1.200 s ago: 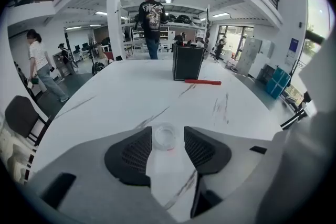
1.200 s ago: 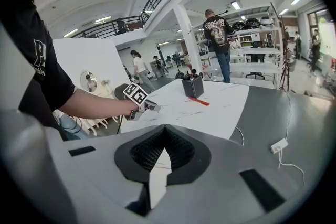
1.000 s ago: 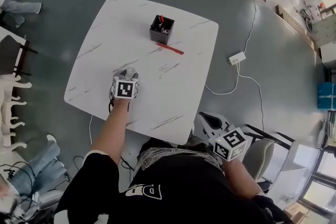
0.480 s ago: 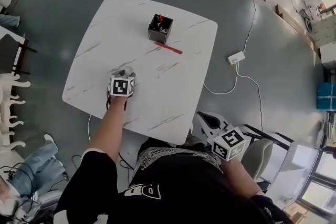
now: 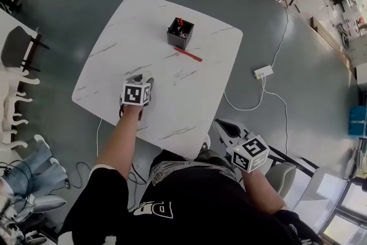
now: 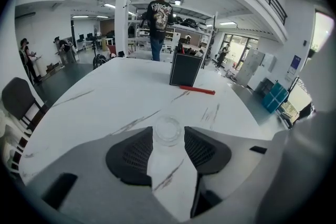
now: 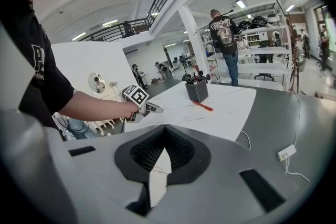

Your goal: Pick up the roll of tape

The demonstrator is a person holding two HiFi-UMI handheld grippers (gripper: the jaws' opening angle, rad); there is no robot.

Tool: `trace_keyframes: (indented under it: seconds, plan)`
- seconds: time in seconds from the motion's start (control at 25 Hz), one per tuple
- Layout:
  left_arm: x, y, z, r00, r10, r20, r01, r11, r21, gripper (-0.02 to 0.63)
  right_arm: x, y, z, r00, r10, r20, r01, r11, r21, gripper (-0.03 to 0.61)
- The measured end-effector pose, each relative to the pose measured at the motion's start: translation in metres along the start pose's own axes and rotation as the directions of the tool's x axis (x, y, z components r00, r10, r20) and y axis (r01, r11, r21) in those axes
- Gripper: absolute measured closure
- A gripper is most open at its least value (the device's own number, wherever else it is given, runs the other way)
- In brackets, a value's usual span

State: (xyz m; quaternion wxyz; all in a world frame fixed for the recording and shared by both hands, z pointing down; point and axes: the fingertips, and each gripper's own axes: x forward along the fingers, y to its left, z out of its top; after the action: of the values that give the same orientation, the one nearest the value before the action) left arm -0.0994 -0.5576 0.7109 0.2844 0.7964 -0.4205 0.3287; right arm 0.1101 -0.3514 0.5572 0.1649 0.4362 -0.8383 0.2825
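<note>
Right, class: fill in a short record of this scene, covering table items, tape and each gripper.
table: white, marbled
pen holder: black, upright
red pen: lying near the pen holder
roll of tape: clear, between the left gripper fingers
left gripper: fingers have just been closing onto the roll
right gripper: shut, empty, off the table

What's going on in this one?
A person is working a claw in each hand. The left claw is over the white table. Its jaws have just been closing around the clear roll of tape, which sits between their tips. Whether they grip it yet is unclear. The right claw is shut and empty, held beyond the table's near edge.
</note>
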Motion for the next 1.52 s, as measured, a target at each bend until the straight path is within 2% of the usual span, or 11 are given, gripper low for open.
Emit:
trace_keyframes:
  seconds: [0.44, 0.88, 1.28, 1.36, 1.52]
  plan:
    - [-0.072, -0.053, 0.005, 0.995, 0.02, 0.098, -0.018, 1.0, -0.019, 0.414, -0.01, 0.004, 0.018, 0.989, 0.142, 0.026, -0.14, 0.987, -0.08, 0.574]
    - [-0.156, -0.121, 0.014, 0.968, 0.046, 0.248, -0.041, 0.999, -0.025, 0.414, -0.033, 0.018, 0.025, 0.963, 0.269, 0.024, -0.262, 0.952, -0.158, 0.574]
    - [-0.207, -0.184, -0.008, 0.949, 0.064, 0.308, -0.034, 0.994, -0.103, 0.414, -0.06, 0.02, 0.01, 0.936, 0.352, 0.002, -0.345, 0.92, -0.187, 0.574]
    - [-0.217, -0.198, -0.014, 0.947, 0.063, 0.315, -0.032, 0.994, -0.102, 0.414, -0.066, 0.02, 0.011, 0.931, 0.364, 0.018, -0.354, 0.916, -0.19, 0.574]
    - [-0.233, -0.228, -0.022, 0.944, 0.045, 0.328, -0.027, 0.998, -0.059, 0.414, -0.079, 0.023, 0.029, 0.918, 0.379, 0.116, -0.356, 0.917, -0.182, 0.574]
